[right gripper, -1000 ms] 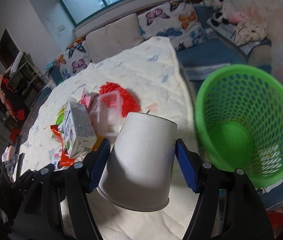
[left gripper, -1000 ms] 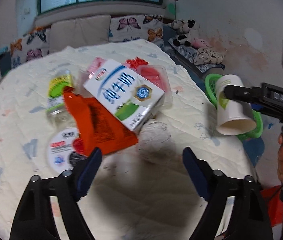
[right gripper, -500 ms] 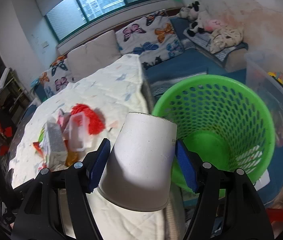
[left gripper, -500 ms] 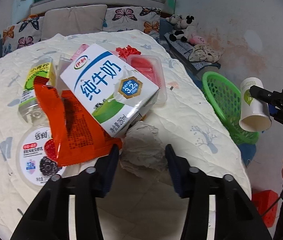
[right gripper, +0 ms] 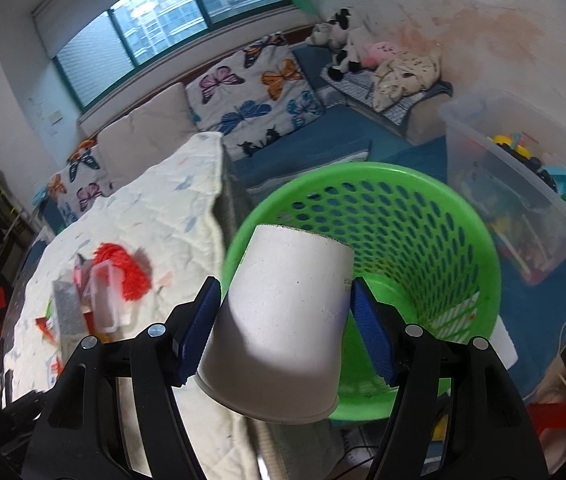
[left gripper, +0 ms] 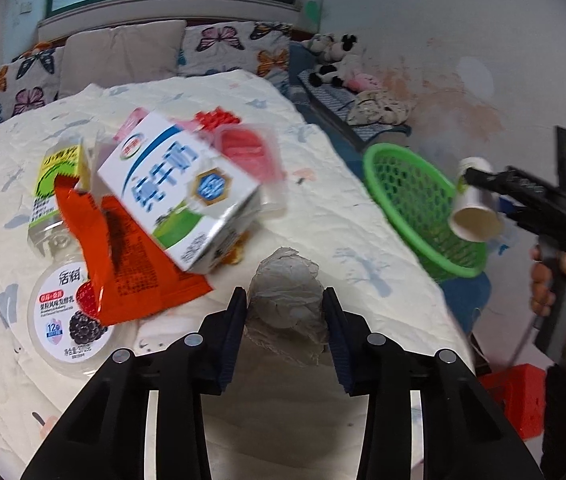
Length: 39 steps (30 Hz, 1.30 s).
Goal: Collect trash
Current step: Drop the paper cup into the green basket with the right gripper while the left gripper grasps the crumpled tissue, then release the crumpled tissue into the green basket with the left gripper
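A crumpled grey paper ball [left gripper: 287, 280] lies near the front edge of the quilted table [left gripper: 347, 216]. My left gripper [left gripper: 284, 295] has the ball between its pads and its jaws are closing on it, both pads touching the paper. My right gripper [right gripper: 285, 286] is shut on a white paper cup [right gripper: 283, 320], held tilted over the green mesh basket [right gripper: 423, 240] beside the table. The left wrist view also shows that cup [left gripper: 473, 208] at the basket [left gripper: 411, 200]. A milk carton [left gripper: 179, 192], an orange wrapper [left gripper: 123, 256] and a yogurt tub [left gripper: 67, 320] lie on the table.
Also on the table are a small bottle [left gripper: 55, 184], a clear box with red inside [left gripper: 251, 152] and a red pompom [right gripper: 131, 272]. A clear storage bin of toys [right gripper: 523, 200] stands right of the basket. Cushions and plush toys lie behind. A person's hand [left gripper: 563, 280] grips the right gripper's handle.
My left gripper's jaws narrowed from wide open onto the paper ball. My right gripper carried the cup sideways from over the table's edge to above the basket.
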### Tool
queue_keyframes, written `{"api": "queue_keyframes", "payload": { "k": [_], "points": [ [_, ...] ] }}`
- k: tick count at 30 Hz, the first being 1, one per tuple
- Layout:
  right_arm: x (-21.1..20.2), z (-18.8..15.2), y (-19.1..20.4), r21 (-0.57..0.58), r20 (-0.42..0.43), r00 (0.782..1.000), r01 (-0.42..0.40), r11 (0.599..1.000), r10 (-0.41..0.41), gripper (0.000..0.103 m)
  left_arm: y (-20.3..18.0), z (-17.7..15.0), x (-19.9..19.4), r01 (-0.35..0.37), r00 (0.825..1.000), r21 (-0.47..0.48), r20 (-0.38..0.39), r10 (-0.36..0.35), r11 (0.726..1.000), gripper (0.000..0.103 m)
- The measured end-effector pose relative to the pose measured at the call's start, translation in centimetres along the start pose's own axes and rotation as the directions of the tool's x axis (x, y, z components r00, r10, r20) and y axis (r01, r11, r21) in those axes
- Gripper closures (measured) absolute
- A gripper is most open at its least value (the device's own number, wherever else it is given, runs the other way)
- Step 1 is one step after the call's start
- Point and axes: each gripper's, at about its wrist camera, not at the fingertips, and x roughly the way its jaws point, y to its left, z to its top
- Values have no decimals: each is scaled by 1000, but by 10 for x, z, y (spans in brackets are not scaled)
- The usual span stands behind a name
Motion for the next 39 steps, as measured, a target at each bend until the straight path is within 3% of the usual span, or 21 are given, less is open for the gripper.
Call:
{"api": "queue_keyframes", "payload": {
  "k": [10, 19, 29, 39],
  "points": [
    [19, -2, -28, 20, -17, 999, 37, 999, -37, 35, -38, 42, -6, 71, 997, 55, 30, -72, 996, 65],
    [1, -8, -42, 8, 17, 999, 38, 999, -38, 31, -89, 83, 17, 97, 994, 157, 29, -103, 983, 65],
    [-28, -20, -61, 28, 57, 998, 21, 999, -23, 30, -134, 101, 77, 126, 991, 195, -67, -115, 973, 65],
    [-43, -40, -76, 63, 59, 998, 18, 998, -22, 29, -170, 97, 117, 140, 985, 232, -130, -112, 963, 62]
  ]
}}
